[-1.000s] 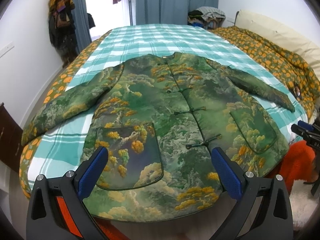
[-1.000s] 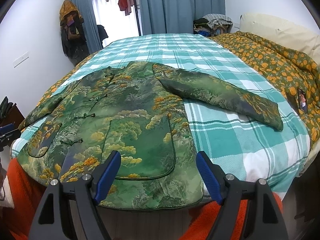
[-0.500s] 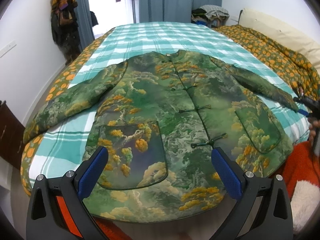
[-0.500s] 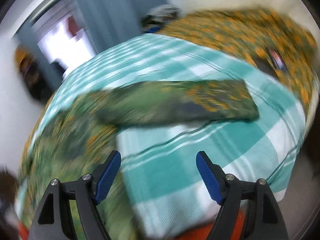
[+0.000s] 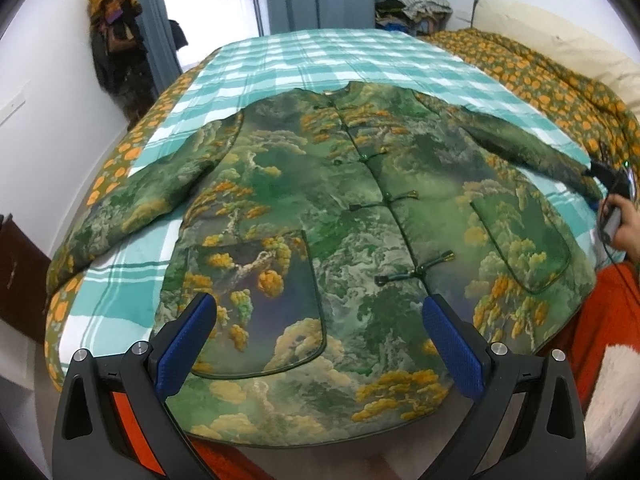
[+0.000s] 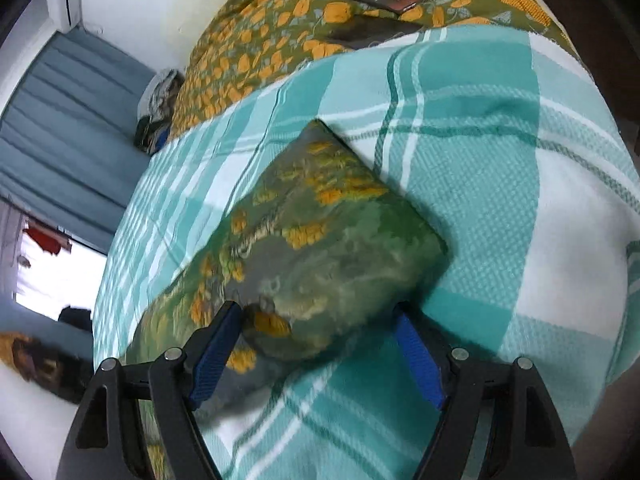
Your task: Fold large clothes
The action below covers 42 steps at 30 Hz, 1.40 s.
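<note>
A green padded jacket (image 5: 360, 216) with a landscape print lies flat and buttoned on the teal plaid blanket (image 5: 340, 56), both sleeves spread out. My left gripper (image 5: 316, 308) hovers open above the hem, beside the left pocket, with nothing between its fingers. In the right wrist view my right gripper (image 6: 320, 332) is rolled on its side at the end of the jacket's right sleeve (image 6: 320, 240). Its jaws are closing with the cuff between the blue pads. A hand (image 5: 626, 228) shows at that cuff in the left wrist view.
An orange-flowered quilt (image 5: 560, 92) and a cream pillow (image 5: 560, 40) lie along the bed's right side. Dark clothes (image 5: 116, 48) hang on the left wall, and a clothes pile (image 5: 416, 4) sits at the far end. Orange fabric (image 5: 608, 320) is at the near right.
The right gripper swung right, rolled onto its side and dropped to the right sleeve's cuff, which now lies between its pads. The left gripper has hardly moved.
</note>
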{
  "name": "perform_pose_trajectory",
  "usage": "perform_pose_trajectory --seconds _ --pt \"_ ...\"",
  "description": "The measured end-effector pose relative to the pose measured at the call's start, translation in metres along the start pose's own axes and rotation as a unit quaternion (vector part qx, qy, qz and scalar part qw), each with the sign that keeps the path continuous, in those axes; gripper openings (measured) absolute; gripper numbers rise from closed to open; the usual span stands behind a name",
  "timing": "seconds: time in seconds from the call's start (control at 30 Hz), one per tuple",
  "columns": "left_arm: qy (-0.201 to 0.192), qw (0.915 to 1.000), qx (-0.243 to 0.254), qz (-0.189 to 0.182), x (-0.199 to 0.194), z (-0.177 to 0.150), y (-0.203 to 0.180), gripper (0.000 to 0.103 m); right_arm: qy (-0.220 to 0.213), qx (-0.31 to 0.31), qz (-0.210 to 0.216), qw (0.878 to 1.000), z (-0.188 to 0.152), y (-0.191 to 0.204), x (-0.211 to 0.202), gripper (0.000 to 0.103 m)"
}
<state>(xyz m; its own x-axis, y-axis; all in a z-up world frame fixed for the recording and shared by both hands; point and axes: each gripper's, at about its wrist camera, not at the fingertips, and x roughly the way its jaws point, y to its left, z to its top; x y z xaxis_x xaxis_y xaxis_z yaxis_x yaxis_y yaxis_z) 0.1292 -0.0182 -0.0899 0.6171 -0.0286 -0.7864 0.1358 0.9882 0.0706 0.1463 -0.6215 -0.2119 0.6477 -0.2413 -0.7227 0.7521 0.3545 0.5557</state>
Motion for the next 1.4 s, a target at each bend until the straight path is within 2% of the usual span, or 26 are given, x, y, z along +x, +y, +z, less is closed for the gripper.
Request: perform_pose_trajectory --seconds 0.03,0.07,0.1,0.2,0.27,0.33,0.43,0.5,0.53,0.57,0.6,0.67,0.7,0.83,0.87,0.93,1.0,1.03,1.1,1.17,1.2,1.27,1.3,1.33,1.4 --pt "0.001 1.0 0.001 -0.001 0.001 0.0 -0.001 0.102 -0.008 -0.003 0.002 1.0 0.001 0.002 0.0 0.063" --pt "0.003 1.0 0.003 -0.001 0.001 0.0 -0.002 0.102 -0.01 -0.009 0.003 1.0 0.002 0.004 0.0 0.035" --pt "0.003 1.0 0.004 -0.002 0.001 0.0 -0.003 0.102 -0.016 -0.017 0.001 1.0 0.004 0.006 -0.002 0.021" --pt "0.002 1.0 0.006 -0.002 0.0 0.0 -0.004 0.102 -0.047 -0.068 0.007 0.997 0.001 0.025 -0.021 0.011" --pt "0.002 1.0 0.005 -0.003 0.0 0.0 -0.004 0.102 -0.069 -0.118 0.026 0.99 -0.006 0.048 -0.045 0.01" --pt "0.004 1.0 -0.001 -0.006 0.001 0.001 -0.004 0.102 -0.087 -0.18 0.06 0.978 -0.018 0.079 -0.074 0.01" --pt "0.01 0.9997 -0.017 -0.013 0.003 0.001 -0.003 0.102 -0.119 -0.297 0.117 0.94 -0.057 0.131 -0.129 0.01" --pt "0.011 0.9993 -0.028 -0.02 0.003 0.001 -0.001 0.102 -0.123 -0.365 0.165 0.908 -0.091 0.163 -0.161 0.01" --pt "0.01 0.9992 -0.033 -0.022 0.002 0.001 0.0 0.102 -0.12 -0.384 0.182 0.897 -0.105 0.171 -0.172 0.01" --pt "0.009 0.9991 -0.035 -0.022 0.002 0.001 0.001 0.102 -0.113 -0.414 0.205 0.88 -0.128 0.184 -0.183 0.01" --pt "0.009 0.999 -0.038 -0.021 0.001 -0.001 0.002 0.102 -0.102 -0.436 0.218 0.867 -0.147 0.193 -0.188 0.01" --pt "0.012 0.9987 -0.045 -0.02 0.002 -0.003 0.006 0.102 -0.079 -0.466 0.23 0.851 -0.179 0.202 -0.189 0.01" --pt "0.015 0.9984 -0.051 -0.021 0.002 -0.005 0.008 0.102 -0.061 -0.49 0.233 0.838 -0.206 0.207 -0.184 0.01" --pt "0.024 0.9969 -0.071 -0.024 0.006 -0.007 0.019 0.102 0.002 -0.534 0.227 0.814 -0.271 0.206 -0.159 0.01" --pt "0.024 0.9967 -0.072 -0.026 0.007 -0.005 0.02 0.102 0.011 -0.55 0.222 0.805 -0.286 0.202 -0.151 0.013" --pt "0.025 0.9966 -0.07 -0.034 0.011 -0.001 0.019 0.102 0.04 -0.593 0.202 0.778 -0.321 0.198 -0.136 0.017" --pt "0.025 0.996 -0.07 -0.05 0.018 0.006 0.018 0.102 0.09 -0.613 0.198 0.76 -0.338 0.195 -0.124 0.039" --pt "0.026 0.9947 -0.074 -0.067 0.023 0.011 0.017 0.102 0.112 -0.616 0.195 0.755 -0.345 0.19 -0.123 0.043" --pt "0.034 0.9903 -0.084 -0.105 0.034 0.021 0.014 0.102 0.126 -0.613 0.196 0.755 -0.341 0.187 -0.127 0.057" --pt "0.046 0.9812 -0.102 -0.157 0.051 0.032 0.009 0.102 0.138 -0.602 0.208 0.758 -0.332 0.184 -0.139 0.064" --pt "0.058 0.9731 -0.115 -0.191 0.063 0.039 0.003 0.102 0.139 -0.595 0.213 0.762 -0.325 0.182 -0.145 0.065" --pt "0.079 0.9618 -0.131 -0.227 0.083 0.049 -0.008 0.1 0.131 -0.582 0.221 0.772 -0.319 0.17 -0.163 0.066" --pt "0.092 0.9565 -0.135 -0.242 0.096 0.055 -0.016 0.097 0.124 -0.575 0.224 0.778 -0.314 0.162 -0.171 0.069" --pt "0.104 0.953 -0.136 -0.25 0.109 0.061 -0.026 0.088 0.119 -0.571 0.223 0.781 -0.312 0.156 -0.175 0.07" --pt "0.131 0.9501 -0.136 -0.249 0.134 0.069 -0.043 0.076 0.111 -0.568 0.216 0.786 -0.308 0.144 -0.175 0.071"
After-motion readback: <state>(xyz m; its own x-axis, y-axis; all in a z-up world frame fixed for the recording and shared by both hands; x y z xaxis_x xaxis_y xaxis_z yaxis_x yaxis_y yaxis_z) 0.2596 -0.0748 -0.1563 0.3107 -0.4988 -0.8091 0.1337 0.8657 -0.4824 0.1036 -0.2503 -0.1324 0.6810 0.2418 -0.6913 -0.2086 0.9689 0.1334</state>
